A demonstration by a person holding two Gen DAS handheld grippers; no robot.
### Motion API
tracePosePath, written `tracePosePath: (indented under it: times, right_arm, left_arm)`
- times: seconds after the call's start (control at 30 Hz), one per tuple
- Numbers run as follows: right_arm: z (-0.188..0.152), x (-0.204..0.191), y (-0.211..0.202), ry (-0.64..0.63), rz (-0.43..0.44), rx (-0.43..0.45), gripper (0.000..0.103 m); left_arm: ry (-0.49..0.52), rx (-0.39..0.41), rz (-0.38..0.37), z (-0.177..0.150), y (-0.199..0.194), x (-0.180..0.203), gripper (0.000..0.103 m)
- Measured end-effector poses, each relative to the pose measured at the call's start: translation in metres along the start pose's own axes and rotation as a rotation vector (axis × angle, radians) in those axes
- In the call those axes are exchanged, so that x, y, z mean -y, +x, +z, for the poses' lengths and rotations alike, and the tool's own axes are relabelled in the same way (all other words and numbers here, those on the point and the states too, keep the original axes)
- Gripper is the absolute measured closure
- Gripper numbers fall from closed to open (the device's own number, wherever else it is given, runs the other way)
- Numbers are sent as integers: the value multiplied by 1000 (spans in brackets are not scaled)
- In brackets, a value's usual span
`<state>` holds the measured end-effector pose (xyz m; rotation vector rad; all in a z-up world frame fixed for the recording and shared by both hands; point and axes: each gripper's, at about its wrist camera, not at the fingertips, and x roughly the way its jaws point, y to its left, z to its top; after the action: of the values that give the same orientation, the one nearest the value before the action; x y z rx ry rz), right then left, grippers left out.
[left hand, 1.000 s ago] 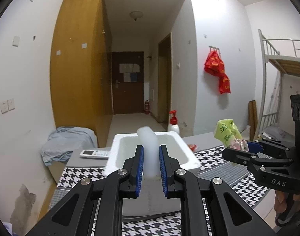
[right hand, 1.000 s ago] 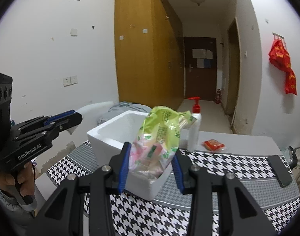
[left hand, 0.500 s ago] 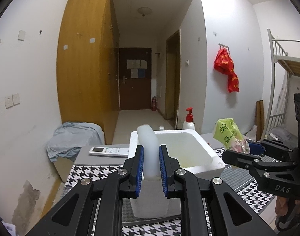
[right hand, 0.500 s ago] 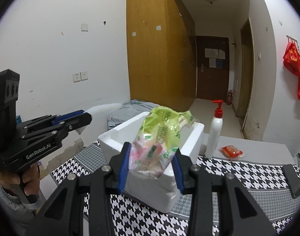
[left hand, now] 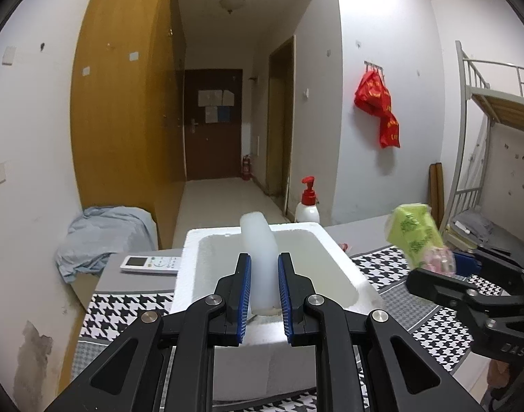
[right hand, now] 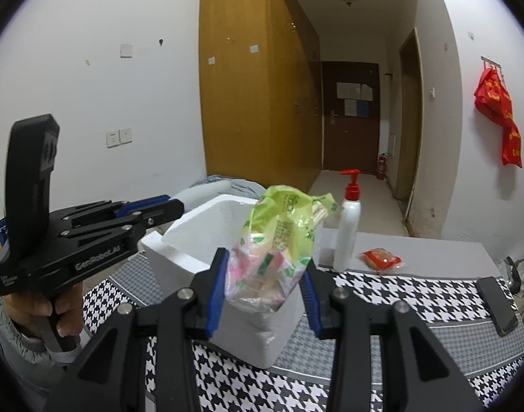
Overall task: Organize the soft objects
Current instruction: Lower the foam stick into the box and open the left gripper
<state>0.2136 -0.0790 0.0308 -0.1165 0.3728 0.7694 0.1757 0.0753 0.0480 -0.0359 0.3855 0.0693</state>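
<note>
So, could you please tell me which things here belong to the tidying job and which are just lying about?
Job:
- white foam roll in left claw
- green snack bag in right claw
- foam box

Lying about:
- pump bottle
- remote
- red packet
- phone

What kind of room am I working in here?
Most likely a dorm room: a metal bunk bed stands on the right, a tall wooden wardrobe lines the entry hallway, and the work surface is a table with a houndstooth cloth.
</note>
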Motion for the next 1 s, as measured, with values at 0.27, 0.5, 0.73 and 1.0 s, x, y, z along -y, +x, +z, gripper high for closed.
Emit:
tracePosePath:
  times: [0.27, 0.5, 0.73, 1.0]
  right_arm:
    - [-4, 10, -3, 10, -42, -11, 59]
    - [-6, 15, -2, 23, -55, -13, 59]
    - [-5, 17, -1, 26, -58, -16, 59]
    - [-5, 18, -1, 29, -63, -21, 59]
  left_arm:
    - [-3, -38, -1, 6, 23, 2, 86]
    - [-17, -51, -3, 6, 32, -3, 79]
    - [-32, 7, 57, 9, 27, -8, 13]
    - [-3, 47, 107, 0, 10, -7, 1]
